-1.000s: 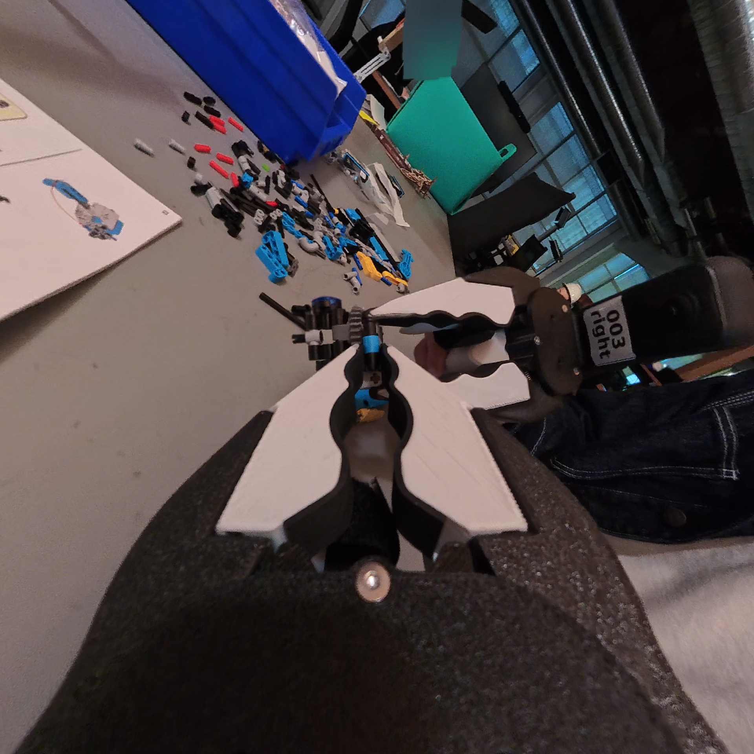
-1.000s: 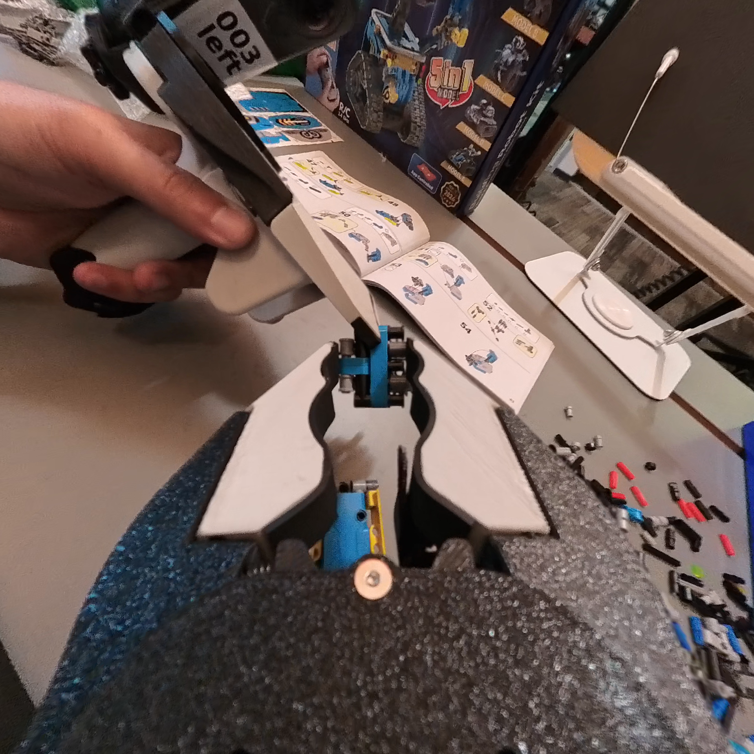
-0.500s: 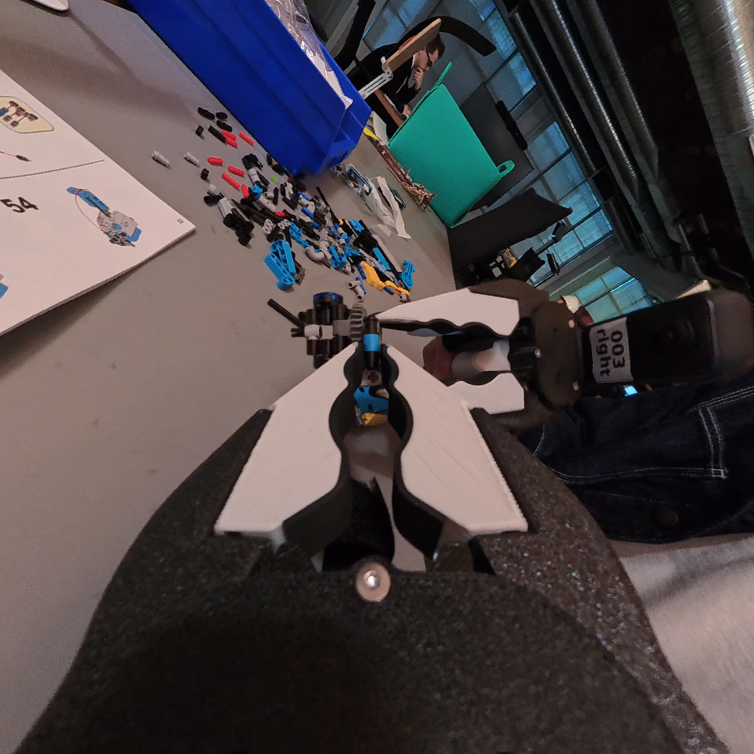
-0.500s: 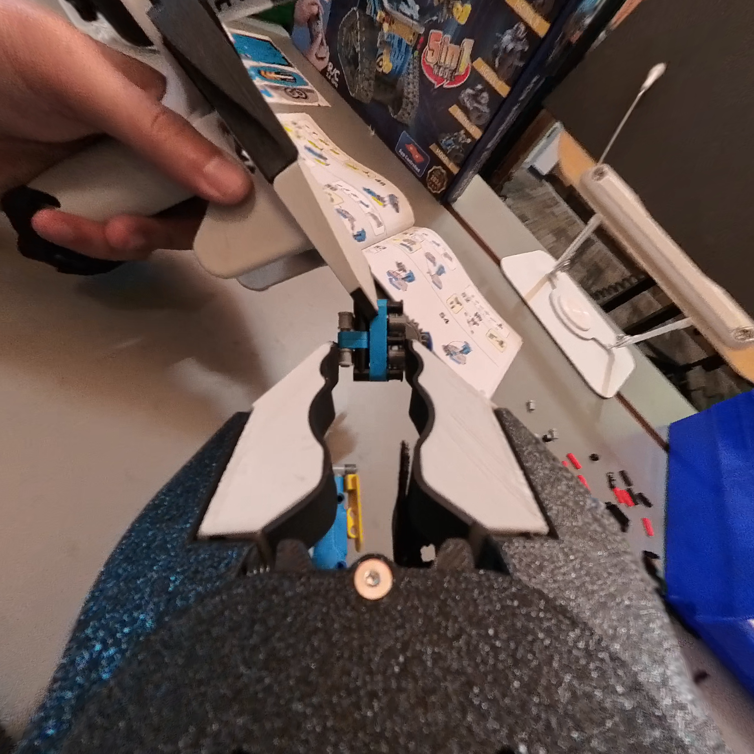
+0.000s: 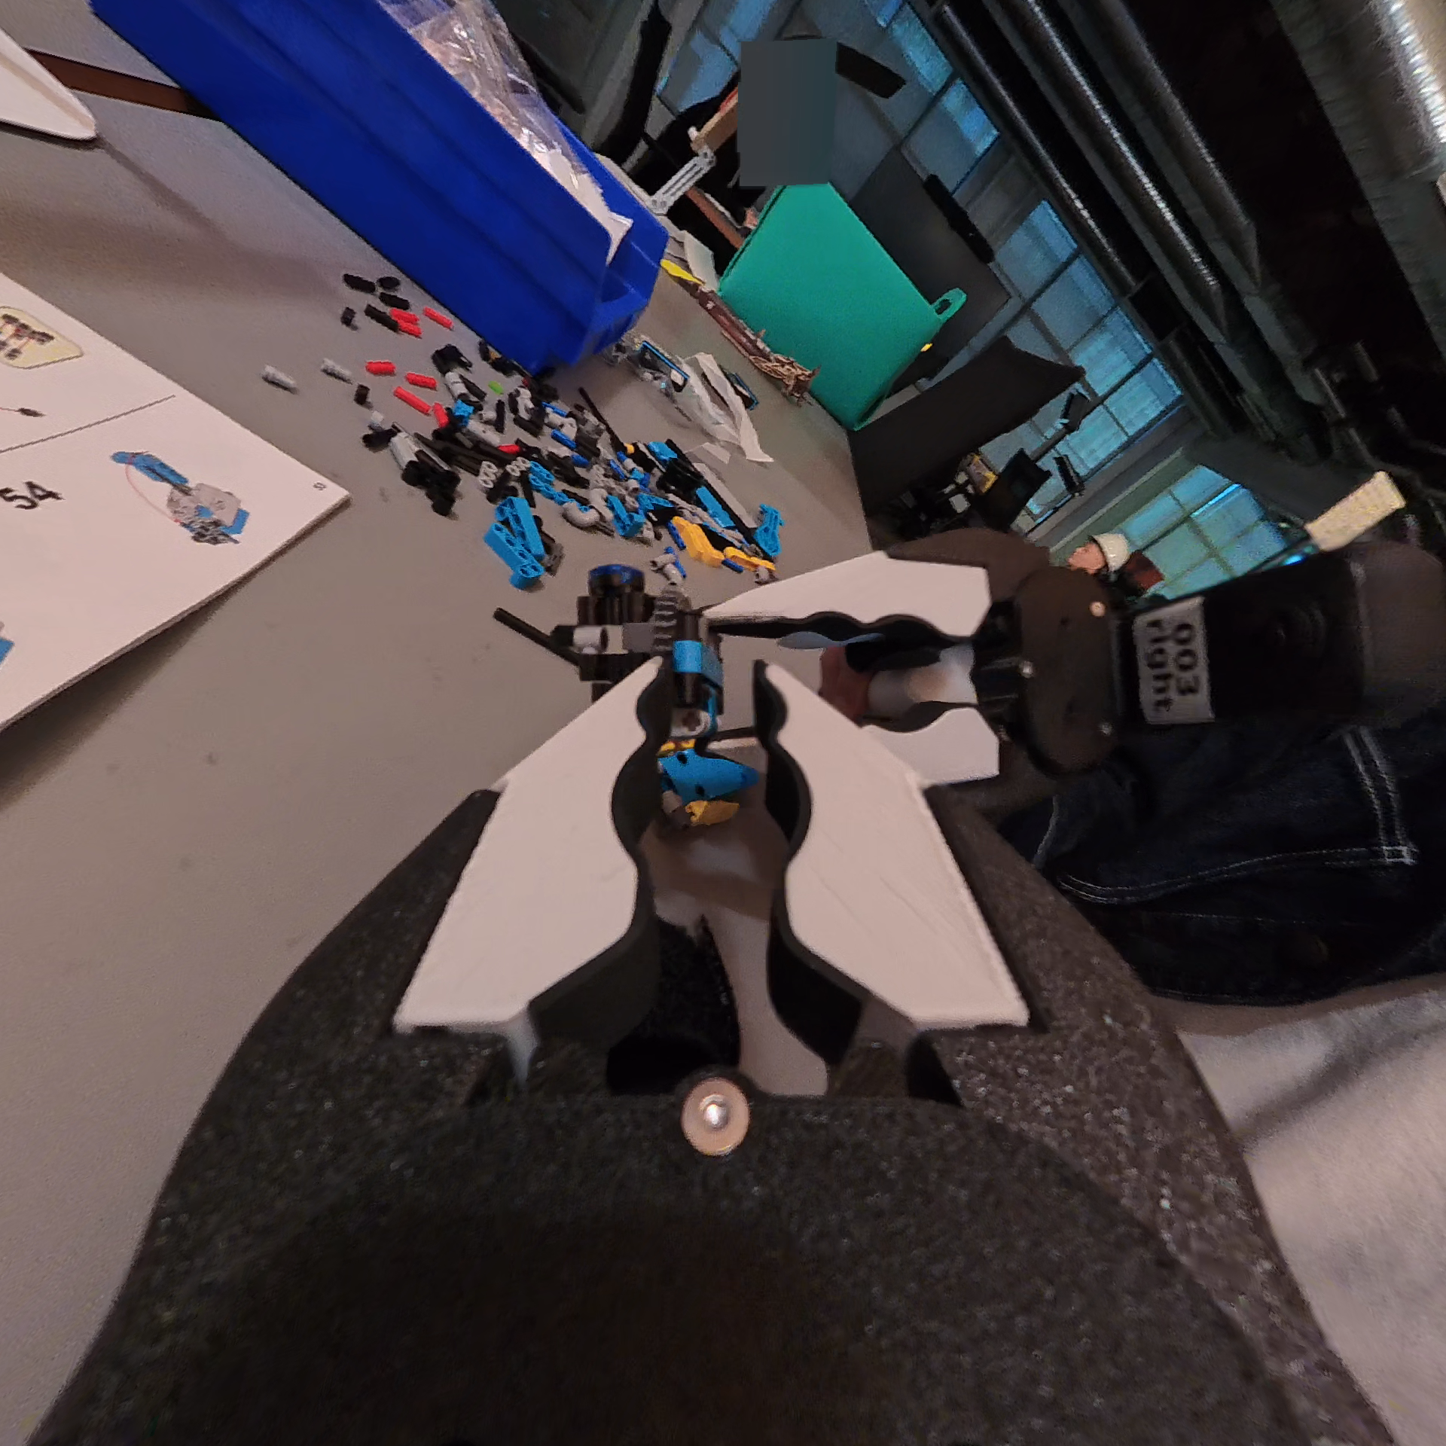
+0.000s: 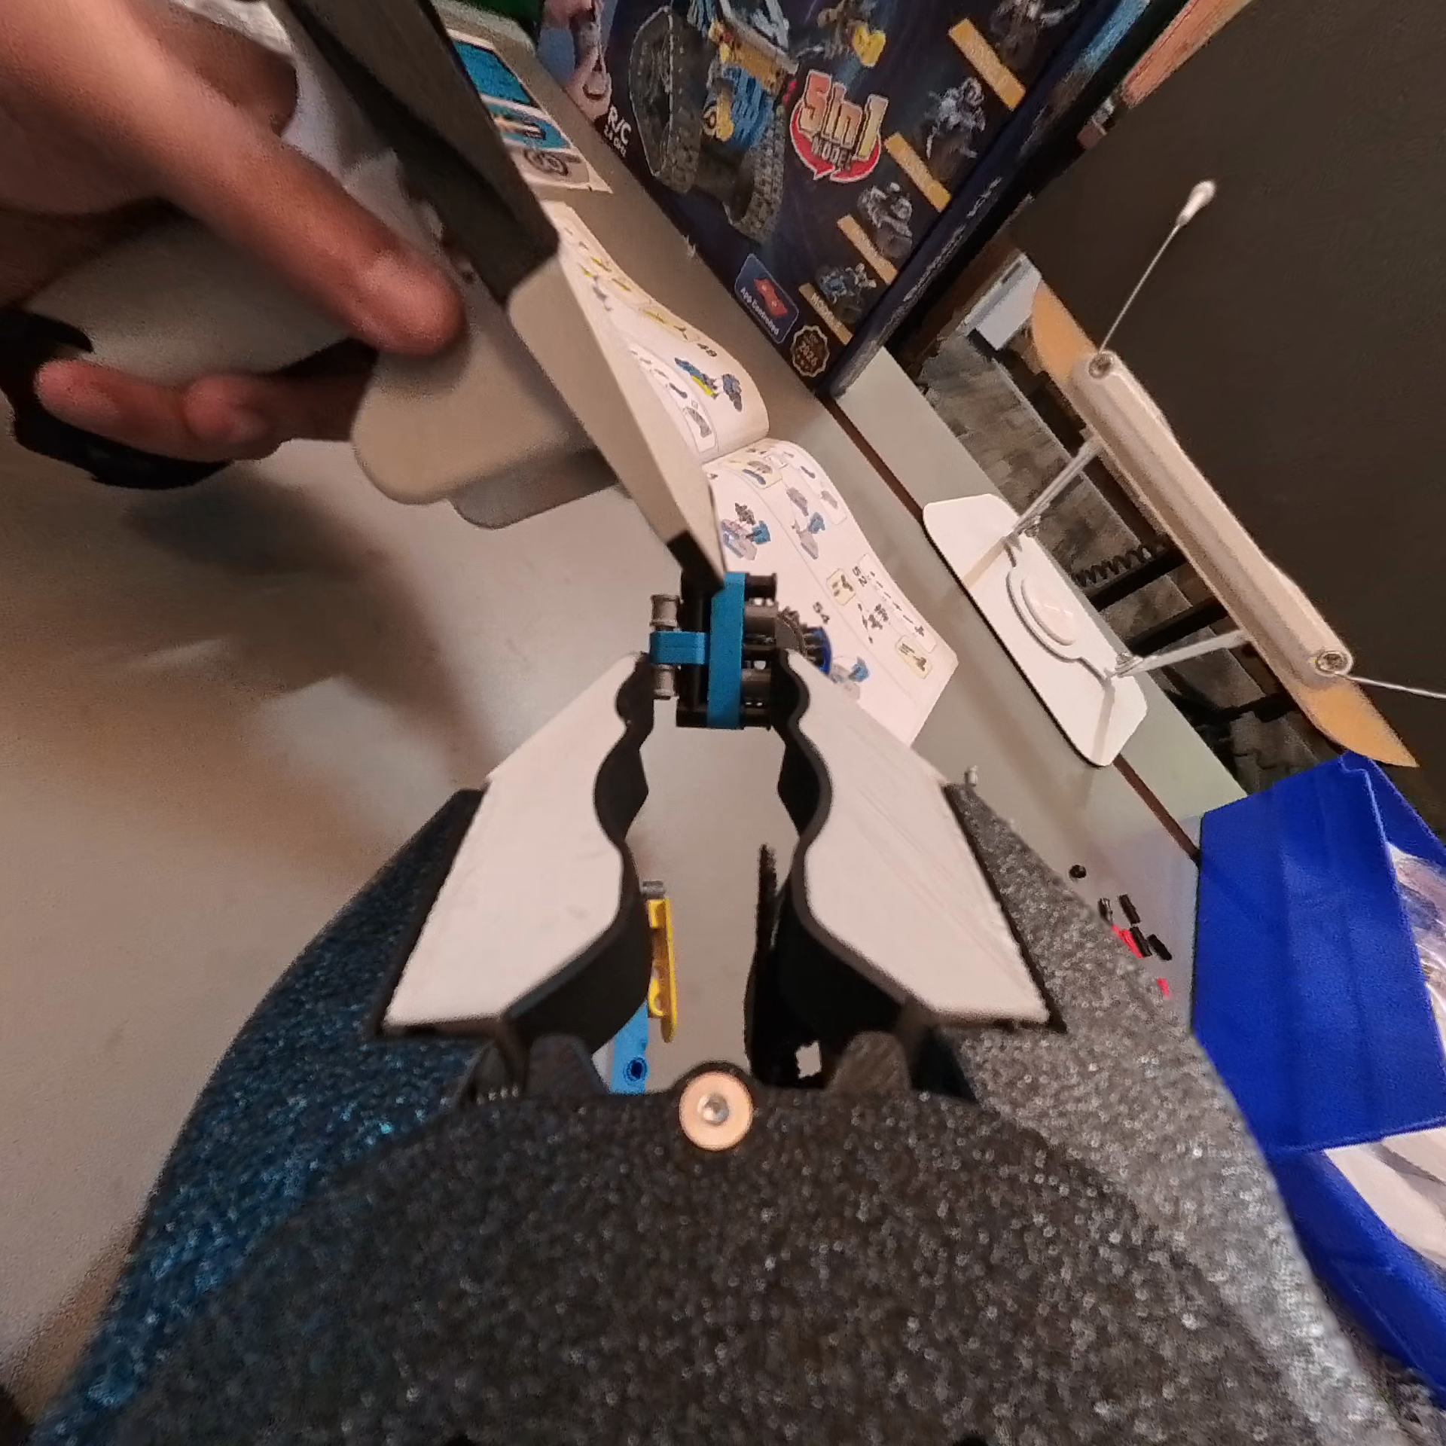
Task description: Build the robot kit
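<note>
- While both tools meet above the grey tabletop [image 5: 235, 782], we see the right gripper [image 6: 716, 665] with its jaws clenched on a small blue, black and grey brick assembly [image 6: 724, 653], held off the surface between the white fingers [image 6: 540, 845].
- We see the left gripper [image 5: 700, 681] with its jaws parted: one tip touches the same assembly [image 5: 665, 642], the other stands clear of it.
- A blue and yellow piece [image 5: 700, 782] shows in the gap between the left fingers; we cannot tell what it rests on.
- A person's hand [image 6: 196, 258] grips the left tool's white handle.
- Beyond lie a scatter of loose black, red and blue plastic bricks [image 5: 548, 469], an open white instruction booklet [image 6: 790, 532], a blue plastic bin [image 5: 407, 180] and a dark printed cardboard box [image 6: 798, 141].
</note>
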Motion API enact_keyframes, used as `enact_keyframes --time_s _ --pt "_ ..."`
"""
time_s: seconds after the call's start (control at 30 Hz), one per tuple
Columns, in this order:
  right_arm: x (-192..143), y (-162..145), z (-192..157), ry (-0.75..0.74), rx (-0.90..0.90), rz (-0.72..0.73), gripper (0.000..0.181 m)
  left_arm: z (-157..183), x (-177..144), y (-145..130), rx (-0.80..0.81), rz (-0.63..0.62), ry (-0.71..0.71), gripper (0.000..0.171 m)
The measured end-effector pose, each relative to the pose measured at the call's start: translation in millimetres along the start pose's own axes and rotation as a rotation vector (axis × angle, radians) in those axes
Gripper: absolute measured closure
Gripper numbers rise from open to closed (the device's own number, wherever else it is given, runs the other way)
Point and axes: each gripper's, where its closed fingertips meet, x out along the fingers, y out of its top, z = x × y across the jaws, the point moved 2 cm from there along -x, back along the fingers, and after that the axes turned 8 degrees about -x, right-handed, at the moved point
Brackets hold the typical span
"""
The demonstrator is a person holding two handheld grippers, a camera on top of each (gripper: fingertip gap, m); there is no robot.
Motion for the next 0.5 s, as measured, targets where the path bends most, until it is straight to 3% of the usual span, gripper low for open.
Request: enact_keyframes --time_s 0.03,0.23,0.3,0.5 --pt "-0.5 2.8 -1.1 0.012 0.020 0.017 0.152 -1.4 -0.9 -0.1 0.013 -0.004 0.014 0.164" --pt "4.8 2.7 -5.3 0.055 0.121 0.074 0.151 -1.9 -3.5 -0.6 0.100 -0.035 0.058 0.166" --pt "3.2 8.2 -6.2 0.050 0.114 0.100 0.138 -0.2 -3.1 -0.9 0.078 -0.035 0.044 0.166" --pt "2.2 8.8 -3.8 0.010 0.076 0.098 0.150 4.5 -0.9 -2.8 0.064 -0.041 0.023 0.166"
